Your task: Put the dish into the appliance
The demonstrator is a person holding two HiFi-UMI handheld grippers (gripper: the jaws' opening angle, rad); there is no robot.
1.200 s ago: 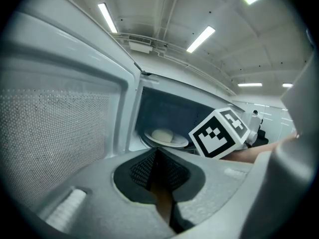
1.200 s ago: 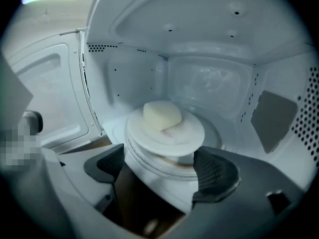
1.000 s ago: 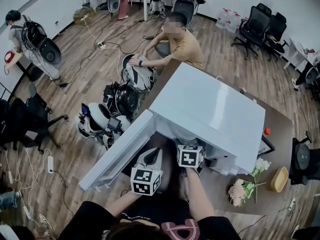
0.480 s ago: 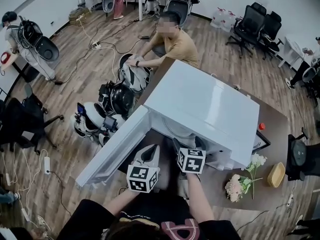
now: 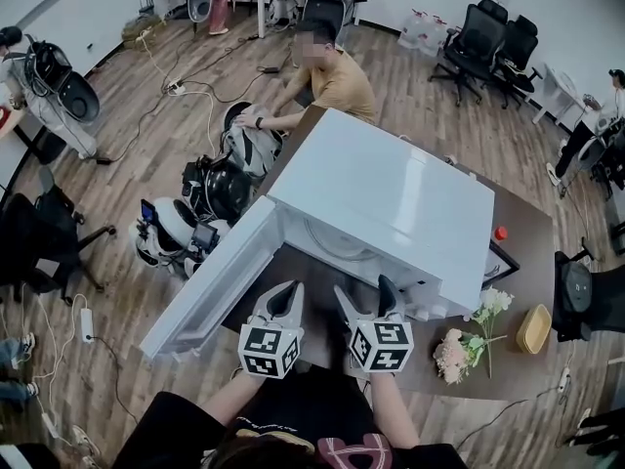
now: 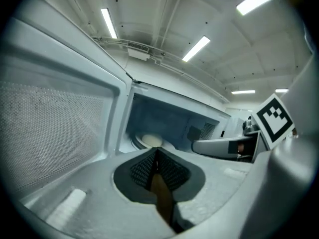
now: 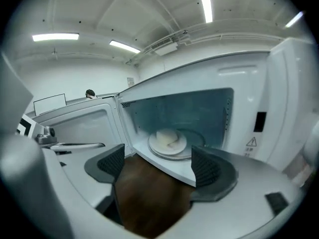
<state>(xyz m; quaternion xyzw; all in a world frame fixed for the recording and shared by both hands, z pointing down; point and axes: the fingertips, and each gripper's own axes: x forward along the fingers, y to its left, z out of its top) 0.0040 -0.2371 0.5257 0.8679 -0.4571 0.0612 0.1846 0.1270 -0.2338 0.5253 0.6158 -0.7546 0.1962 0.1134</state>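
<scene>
The white microwave (image 5: 381, 203) stands on the brown table (image 5: 518, 262) with its door (image 5: 210, 281) swung open to the left. Inside, a pale dish (image 7: 168, 139) with something white on it rests on the turntable; the left gripper view shows the dish (image 6: 152, 141) too. My right gripper (image 7: 158, 166) hangs open and empty just outside the cavity's front edge, in front of the dish. My left gripper (image 6: 156, 158) is shut with nothing between its pads, beside the door's inner face. In the head view the left gripper (image 5: 283, 296) and right gripper (image 5: 363, 291) sit side by side at the opening.
A bunch of flowers (image 5: 464, 350) and a yellow bowl (image 5: 533, 328) lie on the table right of the microwave. A small red object (image 5: 500, 233) sits behind them. A person (image 5: 337, 76) crouches beyond the table by round white and black devices (image 5: 210, 189) on the floor.
Both grippers have drawn back from the microwave opening toward me. The right gripper's fingers, earlier reaching into the cavity, are now outside it.
</scene>
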